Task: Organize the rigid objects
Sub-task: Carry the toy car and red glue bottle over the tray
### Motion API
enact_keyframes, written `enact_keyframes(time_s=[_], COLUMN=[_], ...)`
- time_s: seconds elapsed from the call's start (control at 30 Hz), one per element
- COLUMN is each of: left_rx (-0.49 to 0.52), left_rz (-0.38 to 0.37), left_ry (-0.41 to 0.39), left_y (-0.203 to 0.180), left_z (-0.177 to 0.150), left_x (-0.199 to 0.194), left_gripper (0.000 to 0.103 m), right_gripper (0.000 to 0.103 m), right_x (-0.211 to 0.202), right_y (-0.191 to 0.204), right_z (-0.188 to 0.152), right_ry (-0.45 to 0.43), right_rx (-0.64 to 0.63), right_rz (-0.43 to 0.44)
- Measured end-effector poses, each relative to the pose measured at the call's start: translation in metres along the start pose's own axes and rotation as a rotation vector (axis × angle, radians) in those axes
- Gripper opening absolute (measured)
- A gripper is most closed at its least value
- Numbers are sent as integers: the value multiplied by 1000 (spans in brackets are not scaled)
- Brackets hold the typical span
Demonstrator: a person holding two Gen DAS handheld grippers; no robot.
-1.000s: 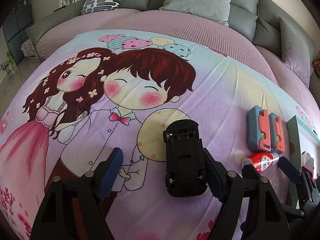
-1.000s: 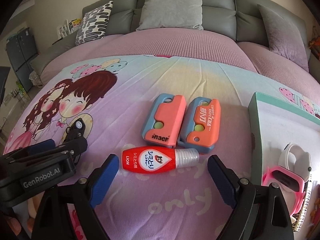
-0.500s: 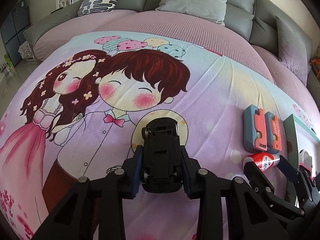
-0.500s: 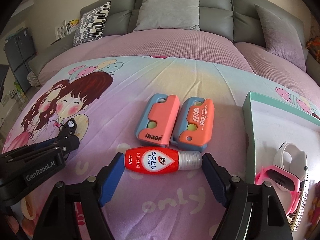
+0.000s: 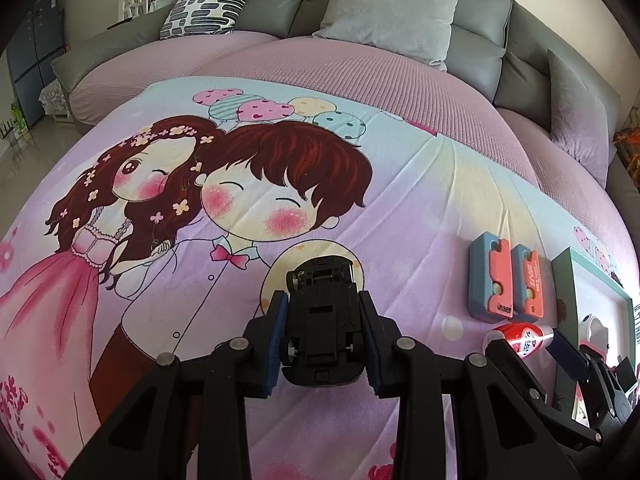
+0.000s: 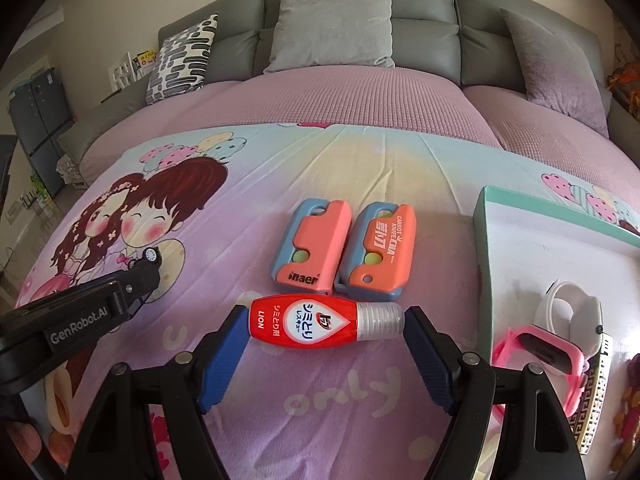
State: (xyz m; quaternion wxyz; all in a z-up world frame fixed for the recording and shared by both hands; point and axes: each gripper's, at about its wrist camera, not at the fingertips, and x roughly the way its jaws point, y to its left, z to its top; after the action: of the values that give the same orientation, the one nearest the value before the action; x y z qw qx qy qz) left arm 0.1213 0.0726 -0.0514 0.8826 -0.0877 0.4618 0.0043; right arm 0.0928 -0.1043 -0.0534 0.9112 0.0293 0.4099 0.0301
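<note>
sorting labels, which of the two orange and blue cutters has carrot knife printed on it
The right-hand cutter, nearer the tray; the left one shows only "naer" at its near end.

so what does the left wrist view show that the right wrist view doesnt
Only the left wrist view: the toy car's black underside clamped in the left gripper.

Only the right wrist view: the right gripper closing end-to-end around the red bottle, and the pink watch.

Both: the two orange-blue cases, the bottle, the box.
</note>
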Motion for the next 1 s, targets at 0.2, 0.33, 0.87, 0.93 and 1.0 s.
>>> enact_keyframes(time_s=[0.2, 0.33, 0.87, 0.93, 1.0], left_rx=[10, 26, 189, 210, 232], left_rz=[5, -1, -100, -114, -124], left_ry=[-31, -52, -130, -127, -120], left_y=[-5, -14, -93, -107, -119], left_z=[2, 4, 8, 6, 4], left_x=[-13, -23, -59, -60, -62], left_gripper=[35, 35, 35, 35, 35], right_gripper=[80, 80, 80, 80, 80], right_x=[-12, -21, -74, -80, -86], right_y=[-5, -12, -92, -108, -124], right_z=[2, 2, 12, 11, 9], right_ry=[-18, -29, -70, -75, -74], right_rx=[12, 36, 157, 180, 214], right_rz=[-5, -8, -158, -184, -204])
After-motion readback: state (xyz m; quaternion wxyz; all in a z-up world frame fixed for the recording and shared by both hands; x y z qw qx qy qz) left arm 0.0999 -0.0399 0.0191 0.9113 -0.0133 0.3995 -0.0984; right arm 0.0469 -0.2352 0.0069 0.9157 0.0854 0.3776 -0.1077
